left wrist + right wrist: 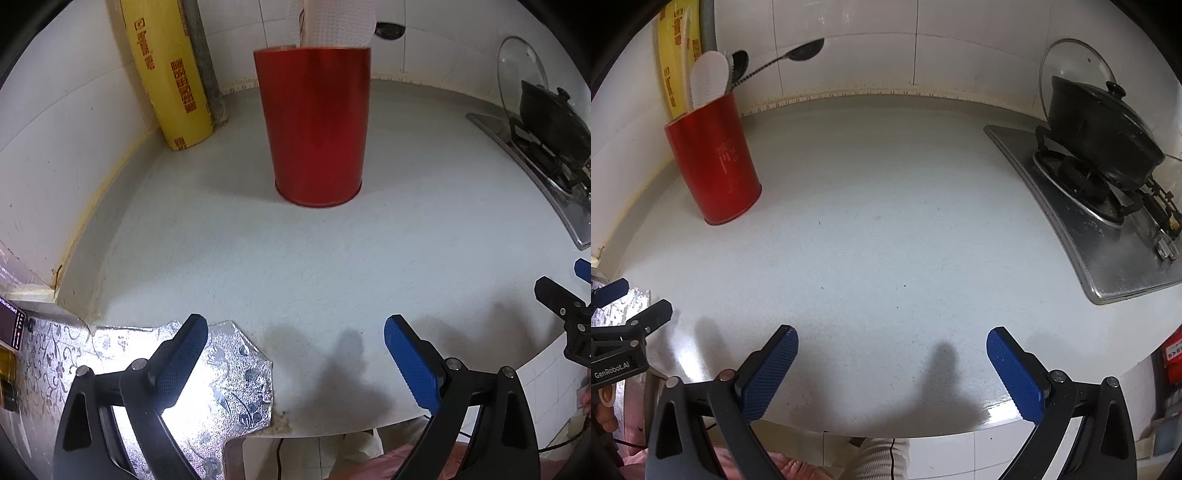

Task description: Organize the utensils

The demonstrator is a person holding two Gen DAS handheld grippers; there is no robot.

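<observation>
At the bottom of each wrist view, the left gripper [291, 328] and right gripper [892, 339] gape wide, holding nothing. The tabletop [886, 221] between looks bare. Upper left, the red holder [713, 166] contains the utensils [709, 79], so sorting seems finished; next, probably withdraw.

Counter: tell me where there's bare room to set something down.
The widest bare patch of counter lies between the red holder and the stove, running from the back wall to the front edge. Crowded spots: the left corner, with the yellow roll behind the holder, and the right side under the black pot. Both grippers are open.
</observation>
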